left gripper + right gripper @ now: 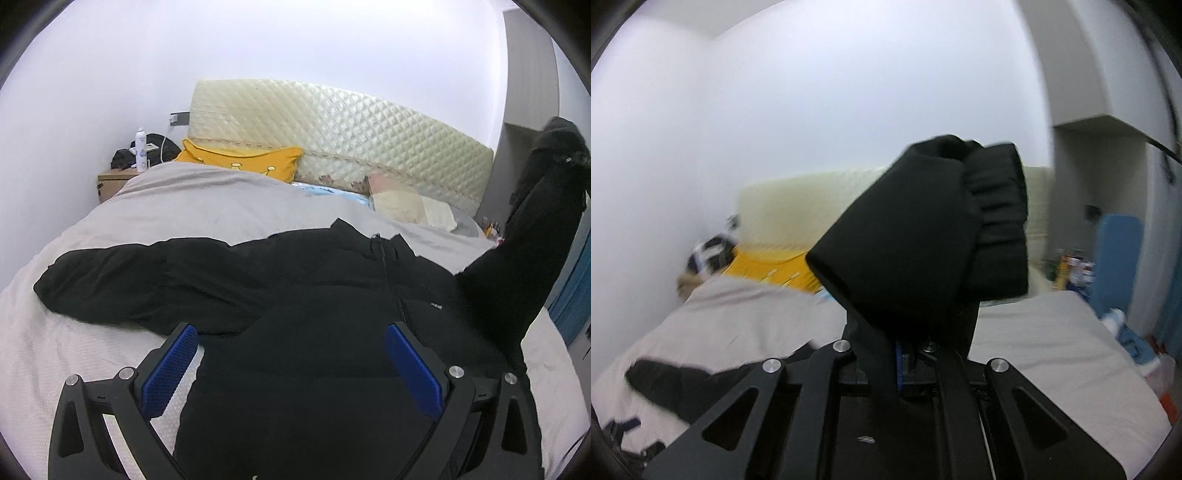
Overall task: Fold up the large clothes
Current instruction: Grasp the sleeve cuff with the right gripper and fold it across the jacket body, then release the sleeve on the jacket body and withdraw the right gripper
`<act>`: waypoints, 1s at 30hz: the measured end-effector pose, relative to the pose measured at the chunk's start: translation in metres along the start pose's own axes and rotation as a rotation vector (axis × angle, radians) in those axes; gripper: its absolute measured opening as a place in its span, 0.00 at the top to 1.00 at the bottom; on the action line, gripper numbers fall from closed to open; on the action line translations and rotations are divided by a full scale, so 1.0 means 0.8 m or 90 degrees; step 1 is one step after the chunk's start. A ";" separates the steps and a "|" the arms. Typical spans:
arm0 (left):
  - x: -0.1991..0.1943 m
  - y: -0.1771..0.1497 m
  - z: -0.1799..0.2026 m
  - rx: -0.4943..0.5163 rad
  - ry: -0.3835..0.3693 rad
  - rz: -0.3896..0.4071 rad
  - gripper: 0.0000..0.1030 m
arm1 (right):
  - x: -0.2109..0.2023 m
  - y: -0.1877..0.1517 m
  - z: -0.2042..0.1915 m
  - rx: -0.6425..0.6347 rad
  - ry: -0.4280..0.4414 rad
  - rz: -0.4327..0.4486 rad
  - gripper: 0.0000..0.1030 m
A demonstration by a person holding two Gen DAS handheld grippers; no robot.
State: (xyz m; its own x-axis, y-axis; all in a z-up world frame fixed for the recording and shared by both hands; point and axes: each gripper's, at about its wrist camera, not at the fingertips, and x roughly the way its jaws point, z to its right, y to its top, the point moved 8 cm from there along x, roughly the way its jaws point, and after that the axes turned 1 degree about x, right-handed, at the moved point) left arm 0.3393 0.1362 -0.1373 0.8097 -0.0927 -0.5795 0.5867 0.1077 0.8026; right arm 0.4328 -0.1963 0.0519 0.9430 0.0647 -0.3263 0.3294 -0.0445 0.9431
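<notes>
A black padded jacket point(295, 280) lay face up across a bed covered in a pale grey, finely textured cover point(166, 206), its zip point(386, 266) running up the middle and one puffy sleeve stretched flat to the left. The left gripper point(291, 350) hovered over the jacket's lower body with its blue ribbed pads point(173, 365) spread wide, nothing between them. The other sleeve point(532, 236) rose steeply off the bed at the right, its ribbed cuff point(997, 221) bunched above the right gripper point(899, 354), whose black jaws were pressed together on the soft matte fabric. Behind the jacket stood a cream headboard point(332, 125) quilted in a glossy diamond pattern, with a mustard-yellow pillow point(240, 160) propped against it and folded pale bedding point(410, 206) beside. A white bottle point(140, 149) stood on a wooden bedside table point(110, 184) near the plain white wall.
</notes>
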 end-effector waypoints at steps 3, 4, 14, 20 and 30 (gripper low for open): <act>-0.007 0.004 -0.010 -0.003 -0.002 0.010 0.00 | 0.019 -0.038 -0.054 -0.008 0.050 -0.018 0.92; -0.008 0.006 -0.015 -0.003 0.004 0.016 0.00 | 0.026 -0.053 -0.072 -0.013 0.065 -0.024 0.92; -0.006 0.010 -0.060 -0.068 0.015 0.030 0.00 | 0.114 -0.263 -0.231 -0.106 0.187 -0.172 0.90; 0.010 0.002 -0.057 -0.065 -0.001 0.009 0.00 | 0.155 -0.383 -0.244 -0.136 0.201 -0.283 0.91; 0.033 -0.008 -0.057 -0.076 -0.013 -0.021 0.00 | 0.154 -0.381 -0.244 -0.109 0.208 -0.314 0.89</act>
State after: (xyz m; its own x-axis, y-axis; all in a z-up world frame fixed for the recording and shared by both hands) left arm 0.3572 0.1785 -0.1641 0.7898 -0.1183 -0.6019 0.6118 0.2214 0.7594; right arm 0.4394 0.0201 -0.2630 0.6097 0.3399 -0.7161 0.6853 0.2279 0.6917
